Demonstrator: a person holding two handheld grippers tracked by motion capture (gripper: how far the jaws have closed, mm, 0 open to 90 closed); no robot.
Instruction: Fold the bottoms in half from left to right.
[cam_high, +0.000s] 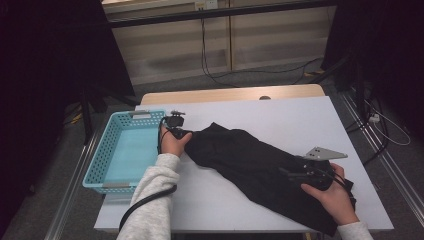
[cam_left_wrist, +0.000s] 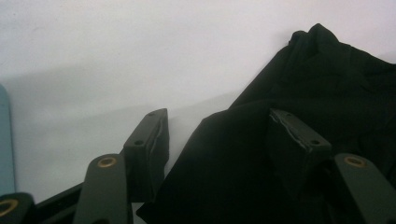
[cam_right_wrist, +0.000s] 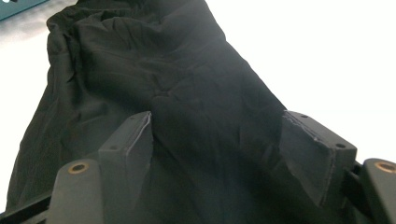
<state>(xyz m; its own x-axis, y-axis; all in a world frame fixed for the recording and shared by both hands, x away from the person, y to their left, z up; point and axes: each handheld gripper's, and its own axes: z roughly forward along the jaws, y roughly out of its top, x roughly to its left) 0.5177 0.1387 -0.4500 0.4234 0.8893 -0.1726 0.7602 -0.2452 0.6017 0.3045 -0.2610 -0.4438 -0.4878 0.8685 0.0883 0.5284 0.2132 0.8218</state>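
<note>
A black garment (cam_high: 250, 160) lies crumpled across the white table (cam_high: 280, 115), running from the middle toward the near right corner. My left gripper (cam_high: 179, 131) is at the garment's left end, beside the basket. In the left gripper view its jaws (cam_left_wrist: 219, 135) stand apart: one jaw is over bare table, the other over the garment (cam_left_wrist: 327, 84), whose edge lies between them. My right gripper (cam_high: 287, 172) sits over the garment's near right part. In the right gripper view its jaws (cam_right_wrist: 219, 140) stand wide above the creased garment (cam_right_wrist: 163, 70), and I see no cloth pinched.
A light blue perforated basket (cam_high: 100, 160) stands empty at the table's left edge; its corner shows in both gripper views (cam_left_wrist: 3, 140) (cam_right_wrist: 18, 7). Cables trail on the floor beyond the table. Bare table lies behind the garment and at the near left.
</note>
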